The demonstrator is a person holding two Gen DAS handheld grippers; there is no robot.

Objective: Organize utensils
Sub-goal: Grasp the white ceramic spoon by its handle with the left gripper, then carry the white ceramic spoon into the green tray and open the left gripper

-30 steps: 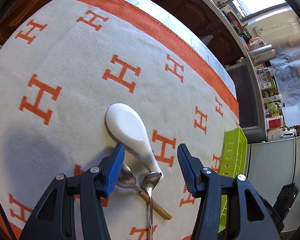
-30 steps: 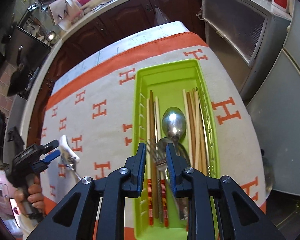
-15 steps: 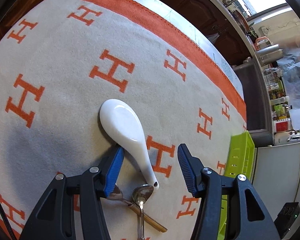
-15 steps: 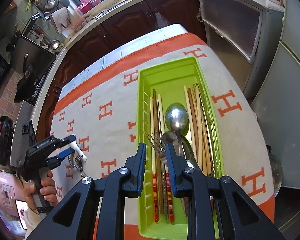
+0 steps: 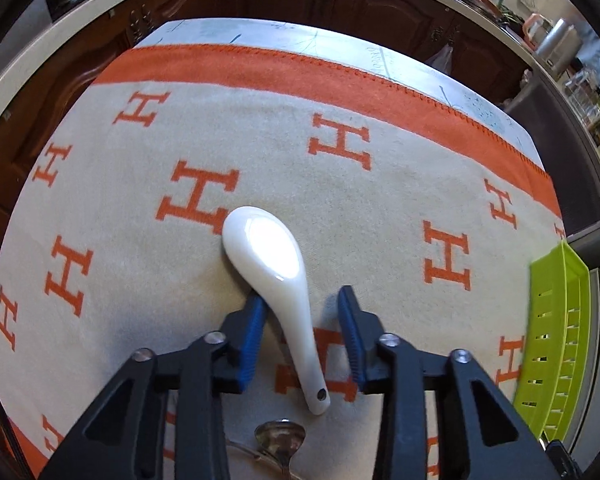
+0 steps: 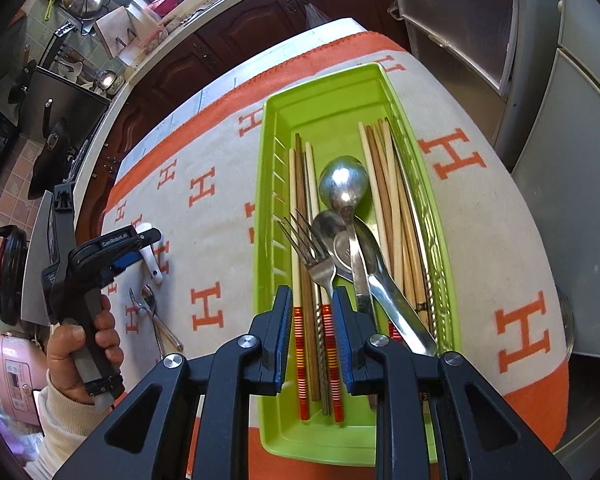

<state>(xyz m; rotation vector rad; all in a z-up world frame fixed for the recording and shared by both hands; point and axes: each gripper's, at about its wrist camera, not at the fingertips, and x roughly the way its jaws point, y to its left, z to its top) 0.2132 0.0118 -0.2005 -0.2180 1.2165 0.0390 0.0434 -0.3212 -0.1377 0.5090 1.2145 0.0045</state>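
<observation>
One white spoon (image 5: 276,276), bowl pointing away.

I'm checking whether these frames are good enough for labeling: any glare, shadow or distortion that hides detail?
Left wrist view: glare blows out the bowl of the white ceramic spoon; fisheye bends the blanket; the green tray edge looks slightly smeared. Right wrist view: highlights on the metal spoon, edges strongly curved, centre sharp.

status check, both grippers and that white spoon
Left gripper open, straddling white spoon handle. Right gripper open, empty over green tray. Two metal spoons loose nearby.
</observation>
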